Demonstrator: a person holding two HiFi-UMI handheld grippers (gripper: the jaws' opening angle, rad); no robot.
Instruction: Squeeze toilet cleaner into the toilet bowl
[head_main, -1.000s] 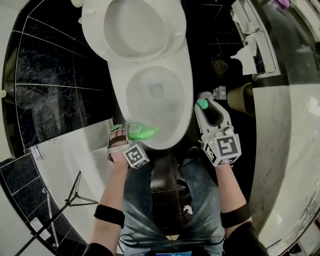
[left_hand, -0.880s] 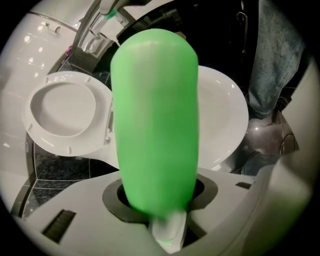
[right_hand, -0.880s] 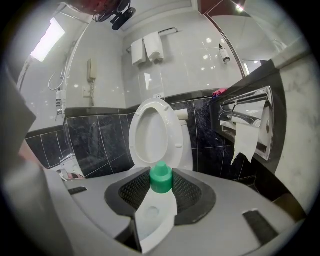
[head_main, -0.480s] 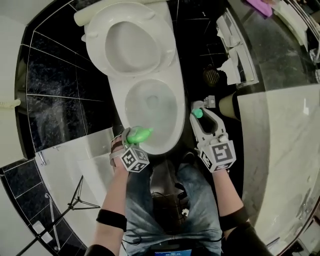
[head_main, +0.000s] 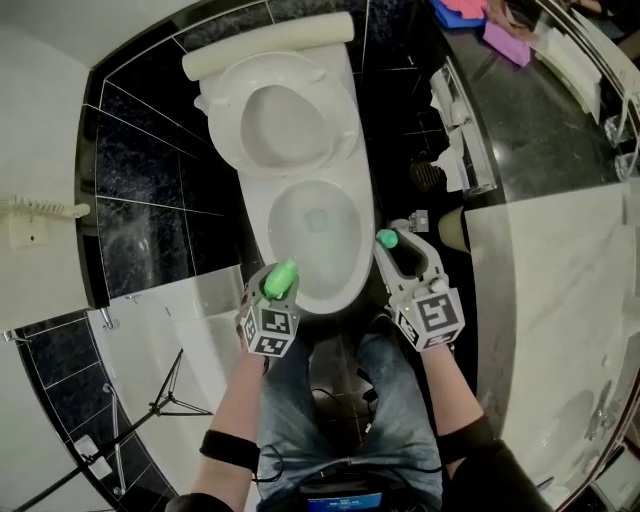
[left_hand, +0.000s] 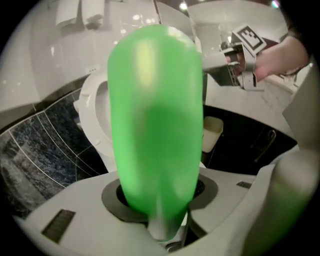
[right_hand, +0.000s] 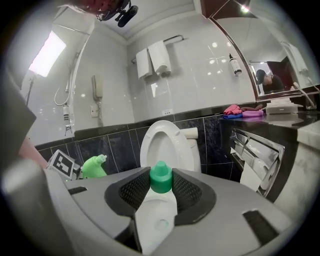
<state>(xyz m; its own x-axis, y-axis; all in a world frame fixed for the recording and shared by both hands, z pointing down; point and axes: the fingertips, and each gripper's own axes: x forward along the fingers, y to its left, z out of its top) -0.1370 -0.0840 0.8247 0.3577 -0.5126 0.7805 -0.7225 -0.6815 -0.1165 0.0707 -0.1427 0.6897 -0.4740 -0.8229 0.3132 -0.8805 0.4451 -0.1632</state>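
The left hand-held gripper (head_main: 276, 290) is closed on the body of the green cleaner bottle (left_hand: 155, 115), holding it by the near rim of the toilet bowl (head_main: 357, 262). The right hand-held gripper (right_hand: 161, 195) pinches the bottle's small green cap (right_hand: 161, 176). The bottle looks like soft, glossy plastic, so it will likely yield and could slip. A mid-body hold suits squeezing. How full it is cannot be told.

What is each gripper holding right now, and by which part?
Left gripper clamps the green cleaner bottle around its body. Right gripper pinches the small green cap by its sides.
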